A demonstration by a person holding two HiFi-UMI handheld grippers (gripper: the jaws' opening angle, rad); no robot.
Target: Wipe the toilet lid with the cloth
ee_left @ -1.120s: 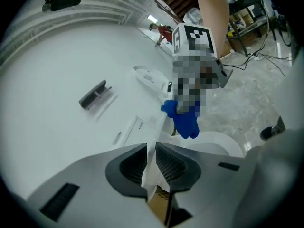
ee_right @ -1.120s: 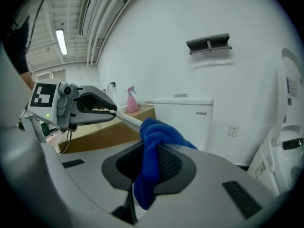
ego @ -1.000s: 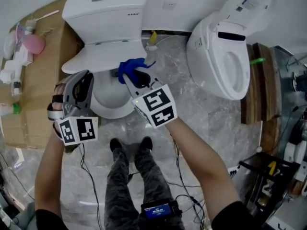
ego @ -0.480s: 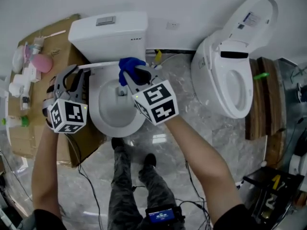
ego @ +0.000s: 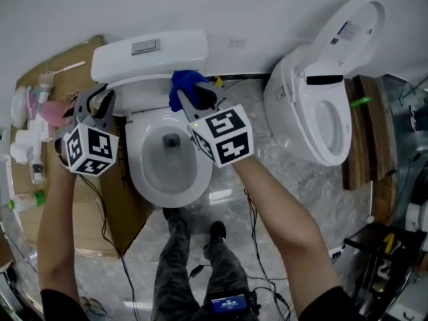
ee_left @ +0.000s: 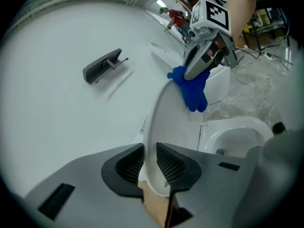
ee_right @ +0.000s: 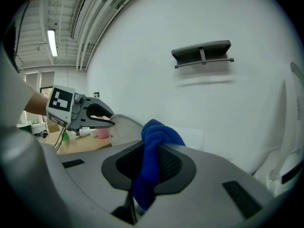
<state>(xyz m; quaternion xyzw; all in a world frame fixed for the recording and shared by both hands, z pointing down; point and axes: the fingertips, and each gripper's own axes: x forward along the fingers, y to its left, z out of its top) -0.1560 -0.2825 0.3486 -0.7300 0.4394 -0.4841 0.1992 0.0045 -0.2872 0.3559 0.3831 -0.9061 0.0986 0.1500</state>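
White wall is backing the tank (ego: pixel 150 53), and the toilet lid (ego: pixel 144 100) is standing raised in front of it, its width running 9 to 3 o'clock in the head view. My left gripper (ego: pixel 100 93) is pinching the lid's rim at the 9 o'clock edge, jaws narrow and just eased a touch wider. My right gripper (ego: pixel 195 93) is clamping the blue cloth (ego: pixel 182 82) at the 3 o'clock edge, so the lid's face is lying toward 9 o'clock from the cloth.

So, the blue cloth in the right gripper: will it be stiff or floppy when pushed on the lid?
Probably floppy: the cloth bunches and droops from the right gripper. Likely light, since a small pinch holds it. Against the smooth lid it may fold rather than push back.
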